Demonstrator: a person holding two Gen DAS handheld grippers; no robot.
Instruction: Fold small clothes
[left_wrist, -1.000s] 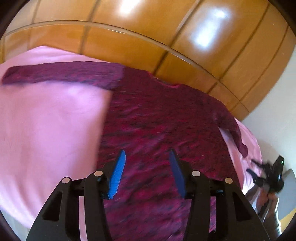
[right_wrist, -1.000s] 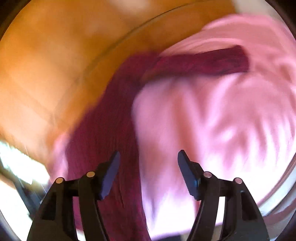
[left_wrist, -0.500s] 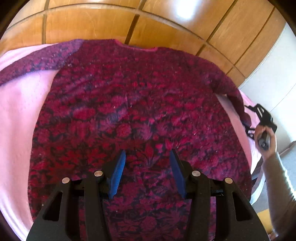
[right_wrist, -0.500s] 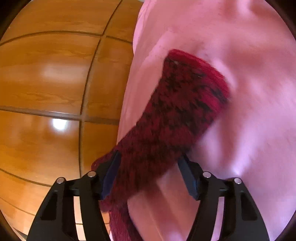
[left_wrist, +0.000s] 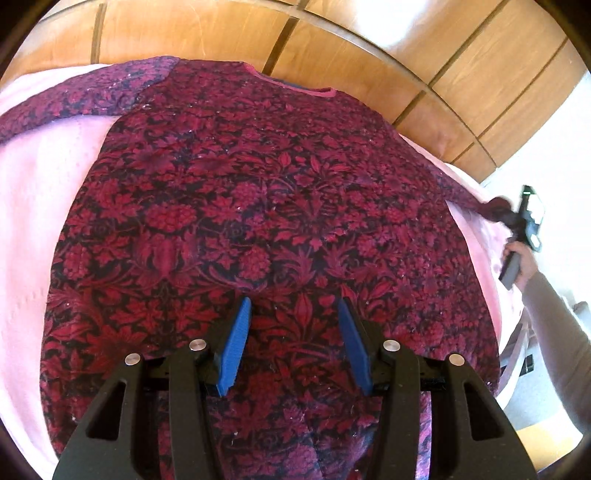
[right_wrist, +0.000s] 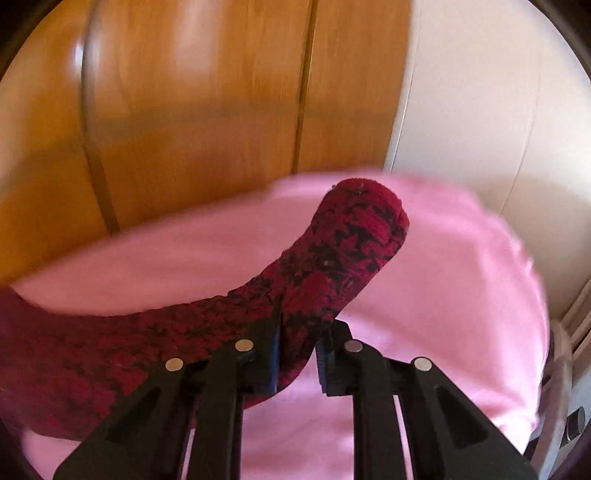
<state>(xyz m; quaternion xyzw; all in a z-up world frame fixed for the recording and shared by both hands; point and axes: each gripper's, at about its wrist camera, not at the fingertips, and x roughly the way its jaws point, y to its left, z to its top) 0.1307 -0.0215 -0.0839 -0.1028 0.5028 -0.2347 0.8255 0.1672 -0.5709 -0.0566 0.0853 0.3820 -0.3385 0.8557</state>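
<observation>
A dark red, floral-patterned sweater (left_wrist: 258, 203) lies flat, neck away from me, on a pink blanket (left_wrist: 33, 206). My left gripper (left_wrist: 293, 306) hovers open over its lower middle, with nothing pinched between the blue pads. The sweater's right sleeve (right_wrist: 343, 251) runs between the fingers of my right gripper (right_wrist: 299, 332). Those jaws are closing, and the pads press the sleeve a little behind its cuff. In the left wrist view the right gripper (left_wrist: 515, 223) sits at the far right edge on the sleeve end, held by a person's hand (left_wrist: 524, 266).
Glossy wooden wardrobe doors (left_wrist: 369, 55) stand behind the bed. A white wall (right_wrist: 480, 92) rises on the right. The other sleeve (left_wrist: 74, 96) stretches out to the left over the blanket. The bed's edge drops off at the right, near the hand.
The left gripper came down over the middle of the sweater and then stayed still. The right gripper swung round onto the sleeve end and its jaws narrowed onto the sleeve.
</observation>
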